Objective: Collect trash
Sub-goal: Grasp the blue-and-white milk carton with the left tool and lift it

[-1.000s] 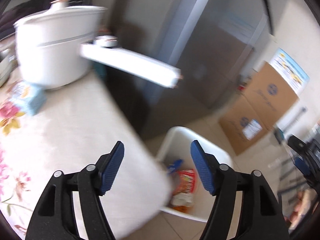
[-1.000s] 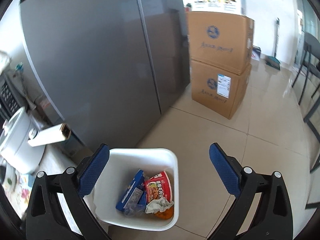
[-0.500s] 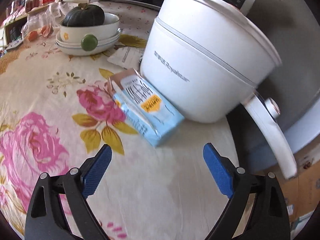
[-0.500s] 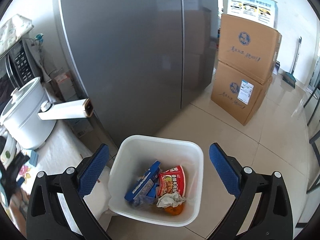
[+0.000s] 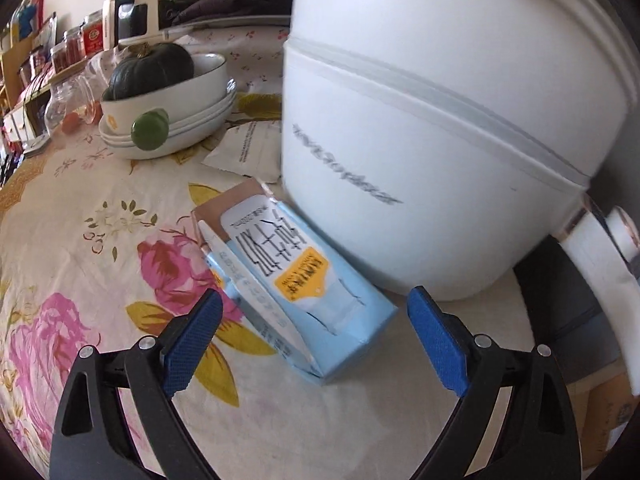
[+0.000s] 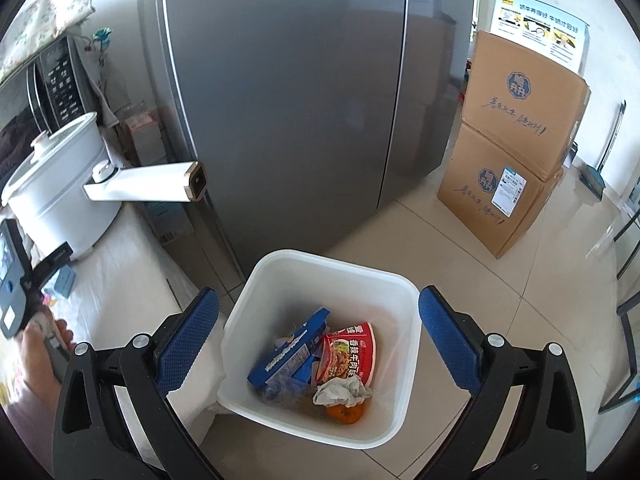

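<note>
A light blue carton with an open top lies on its side on the floral tablecloth, right beside a white electric pot. My left gripper is open and empty, its blue pads on either side of the carton's near end, not touching. My right gripper is open and empty above a white bin on the floor. The bin holds a blue box, a red noodle cup, crumpled paper and an orange. The carton also shows small in the right wrist view.
Stacked white bowls with a dark squash stand behind the carton, a white packet beside them. Jars line the far left. The pot's long handle juts over the table edge. A grey fridge and cardboard boxes stand by the bin.
My left gripper swung from the bin to the table and closed in on the blue carton. My right gripper shifted slightly over the bin, staying open.
</note>
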Demonstrator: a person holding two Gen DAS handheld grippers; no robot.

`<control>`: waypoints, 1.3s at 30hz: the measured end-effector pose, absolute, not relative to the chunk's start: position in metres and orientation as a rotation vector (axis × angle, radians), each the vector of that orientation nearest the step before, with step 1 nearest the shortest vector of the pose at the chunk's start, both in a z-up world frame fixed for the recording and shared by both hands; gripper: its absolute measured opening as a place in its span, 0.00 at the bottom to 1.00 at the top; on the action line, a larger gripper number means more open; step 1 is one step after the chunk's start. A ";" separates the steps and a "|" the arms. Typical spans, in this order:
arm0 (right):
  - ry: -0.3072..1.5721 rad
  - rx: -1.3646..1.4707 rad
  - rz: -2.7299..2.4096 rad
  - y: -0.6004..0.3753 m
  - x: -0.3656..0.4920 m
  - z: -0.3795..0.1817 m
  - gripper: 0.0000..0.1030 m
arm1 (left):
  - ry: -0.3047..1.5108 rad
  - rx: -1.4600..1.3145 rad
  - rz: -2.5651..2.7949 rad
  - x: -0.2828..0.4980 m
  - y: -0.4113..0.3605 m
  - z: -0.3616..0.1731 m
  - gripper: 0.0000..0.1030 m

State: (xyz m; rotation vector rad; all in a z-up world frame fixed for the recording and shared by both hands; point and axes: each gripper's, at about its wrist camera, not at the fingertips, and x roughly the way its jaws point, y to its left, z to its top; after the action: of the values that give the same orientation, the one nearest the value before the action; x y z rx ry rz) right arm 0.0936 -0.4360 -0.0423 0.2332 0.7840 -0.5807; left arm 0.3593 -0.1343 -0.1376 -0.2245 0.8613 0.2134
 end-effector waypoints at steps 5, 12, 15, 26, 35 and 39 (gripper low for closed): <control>0.786 0.234 -0.563 -0.431 0.100 -0.043 0.93 | 0.885 -0.317 0.180 0.351 -0.090 -0.148 0.63; 0.762 0.222 -0.473 -0.399 0.116 -0.036 0.93 | 0.915 -0.401 0.077 0.322 -0.020 -0.144 0.55; 0.746 0.220 -0.408 -0.379 0.125 -0.030 0.93 | 0.902 -0.365 0.037 0.305 -0.002 -0.132 0.55; 0.802 0.164 -0.104 -0.265 0.179 -0.041 0.93 | 0.852 -0.241 -0.071 0.239 0.045 -0.092 0.54; 0.868 0.066 -0.019 -0.200 0.200 -0.064 0.93 | 1.048 -0.223 -0.101 0.215 0.057 -0.129 0.65; 0.888 0.082 -0.025 -0.207 0.205 -0.068 0.93 | 1.073 -0.244 -0.090 0.219 0.059 -0.127 0.83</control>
State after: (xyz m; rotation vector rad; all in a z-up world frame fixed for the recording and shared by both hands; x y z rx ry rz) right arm 0.2047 -0.2067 -0.0683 0.0819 0.8884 -0.0247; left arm 0.2191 0.0592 -0.1270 -0.2440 1.0732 -0.0905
